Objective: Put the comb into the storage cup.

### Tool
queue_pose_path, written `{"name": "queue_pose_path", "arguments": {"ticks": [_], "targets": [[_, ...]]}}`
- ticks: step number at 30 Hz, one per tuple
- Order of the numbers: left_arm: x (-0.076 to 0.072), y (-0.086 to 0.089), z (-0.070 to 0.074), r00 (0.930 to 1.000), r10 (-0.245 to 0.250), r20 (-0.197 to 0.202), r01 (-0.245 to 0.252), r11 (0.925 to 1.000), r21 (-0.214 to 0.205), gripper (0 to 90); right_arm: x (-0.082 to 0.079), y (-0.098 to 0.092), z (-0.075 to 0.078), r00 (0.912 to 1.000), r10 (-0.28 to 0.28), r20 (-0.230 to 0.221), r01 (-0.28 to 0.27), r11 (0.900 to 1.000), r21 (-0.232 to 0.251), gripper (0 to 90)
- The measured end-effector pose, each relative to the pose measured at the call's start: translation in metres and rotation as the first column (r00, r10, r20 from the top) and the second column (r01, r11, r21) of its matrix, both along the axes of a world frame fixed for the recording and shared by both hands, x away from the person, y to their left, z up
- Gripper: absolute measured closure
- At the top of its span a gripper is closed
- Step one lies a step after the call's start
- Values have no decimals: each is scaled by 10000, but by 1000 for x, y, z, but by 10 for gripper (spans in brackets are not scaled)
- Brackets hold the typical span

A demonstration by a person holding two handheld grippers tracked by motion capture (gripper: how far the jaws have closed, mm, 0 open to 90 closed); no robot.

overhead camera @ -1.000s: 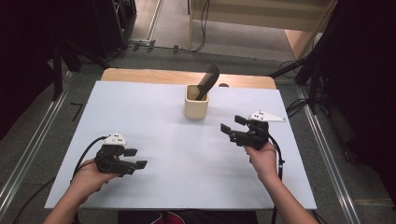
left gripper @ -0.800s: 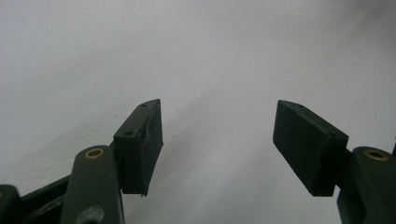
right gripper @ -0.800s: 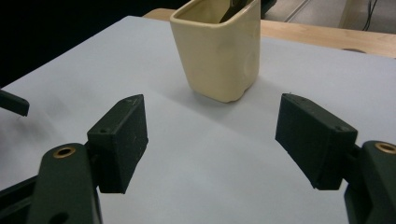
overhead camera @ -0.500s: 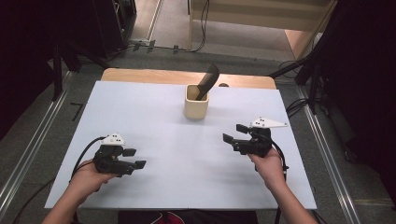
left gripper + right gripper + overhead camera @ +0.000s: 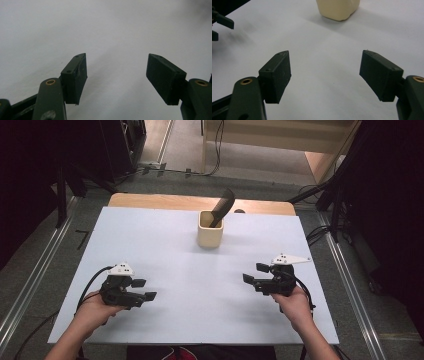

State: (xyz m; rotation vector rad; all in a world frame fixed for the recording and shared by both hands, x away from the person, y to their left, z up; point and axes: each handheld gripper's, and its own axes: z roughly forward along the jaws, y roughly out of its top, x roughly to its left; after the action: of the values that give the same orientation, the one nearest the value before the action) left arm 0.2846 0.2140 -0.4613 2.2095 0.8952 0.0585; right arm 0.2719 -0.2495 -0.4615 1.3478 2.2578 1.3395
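A cream square cup (image 5: 210,228) stands at the back middle of the white table (image 5: 165,245), with a black utensil (image 5: 222,205) leaning out of it to the right. My left gripper (image 5: 144,289) rests low over the near left of the table, open, nothing between its jaws (image 5: 116,77). My right gripper (image 5: 255,273) hovers over the near right, pointing left, also open and empty (image 5: 324,77). The cup's base (image 5: 338,8) shows at the top of the right gripper view, well beyond the jaws.
A wooden strip (image 5: 150,201) edges the table's far side. Metal rails (image 5: 30,280) run along both sides on the floor. Dark equipment stands at the left and right, and cables (image 5: 315,232) lie near the table's right edge. The left gripper's tips (image 5: 222,21) show at the right gripper view's upper left.
My right gripper has moved toward the near edge of the table and a little lower, staying open. The left gripper and the cup have not moved.
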Motion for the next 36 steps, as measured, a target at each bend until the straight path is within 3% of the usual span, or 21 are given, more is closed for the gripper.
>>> {"name": "queue_pose_path", "arguments": {"ticks": [12,21,36], "targets": [[0,0,1,10000,-18,3,18,10000,-72,343,-10,-5,-9,9995,65,-315,-74,9995,-296,232],[-1,-1,1,10000,-86,-1,86,9999,-125,343,-17,-11,-16,9978,129,-643,-144,9997,-221,232],[-1,-2,1,9999,-125,26,125,9998,-122,343,-22,-18,-22,9963,341,-783,-373,9985,-394,232]]}}
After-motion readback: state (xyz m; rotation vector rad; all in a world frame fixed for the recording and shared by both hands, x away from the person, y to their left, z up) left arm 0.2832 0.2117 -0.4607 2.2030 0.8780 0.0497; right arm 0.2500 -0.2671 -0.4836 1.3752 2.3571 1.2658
